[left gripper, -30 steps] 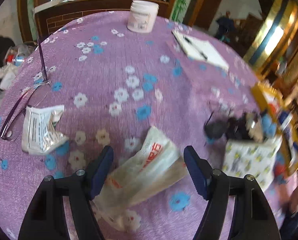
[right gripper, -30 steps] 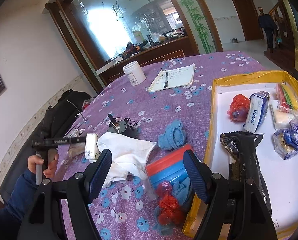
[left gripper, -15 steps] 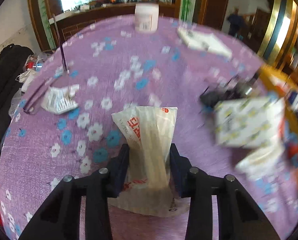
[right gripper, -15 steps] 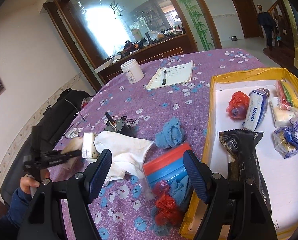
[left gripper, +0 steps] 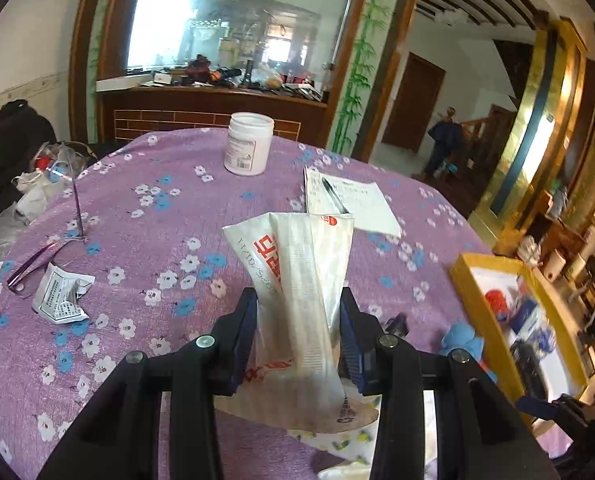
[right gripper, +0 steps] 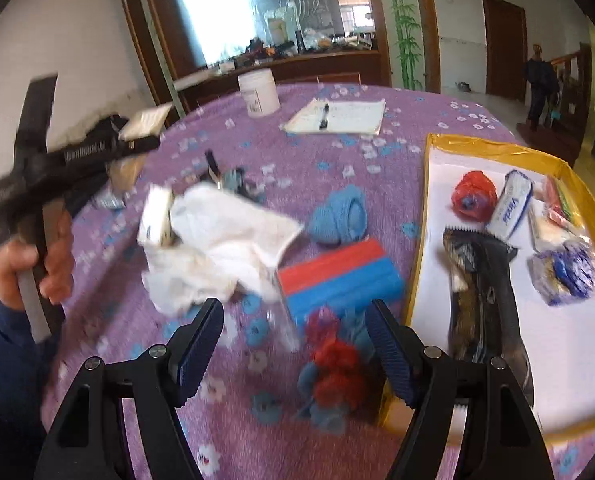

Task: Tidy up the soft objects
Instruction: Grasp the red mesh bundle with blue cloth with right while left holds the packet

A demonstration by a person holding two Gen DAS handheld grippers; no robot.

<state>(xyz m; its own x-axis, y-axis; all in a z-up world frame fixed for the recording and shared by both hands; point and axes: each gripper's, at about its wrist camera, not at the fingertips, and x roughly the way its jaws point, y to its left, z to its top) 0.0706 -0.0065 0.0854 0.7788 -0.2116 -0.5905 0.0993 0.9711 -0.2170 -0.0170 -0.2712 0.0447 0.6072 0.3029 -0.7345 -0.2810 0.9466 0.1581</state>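
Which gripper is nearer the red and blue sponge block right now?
Right. The right gripper hovers open just short of the red and blue sponge block. The left gripper is raised off to the left, shut on the white plastic packet.

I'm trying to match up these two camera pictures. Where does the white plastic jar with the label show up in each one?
Left wrist view: the white plastic jar stands upright at the far edge of the purple flowered tablecloth, upper centre.
Right wrist view: the jar stands upper centre-left, again at the far edge.
Shared landmark: the white notepad with a black pen lies just right of the jar in both.
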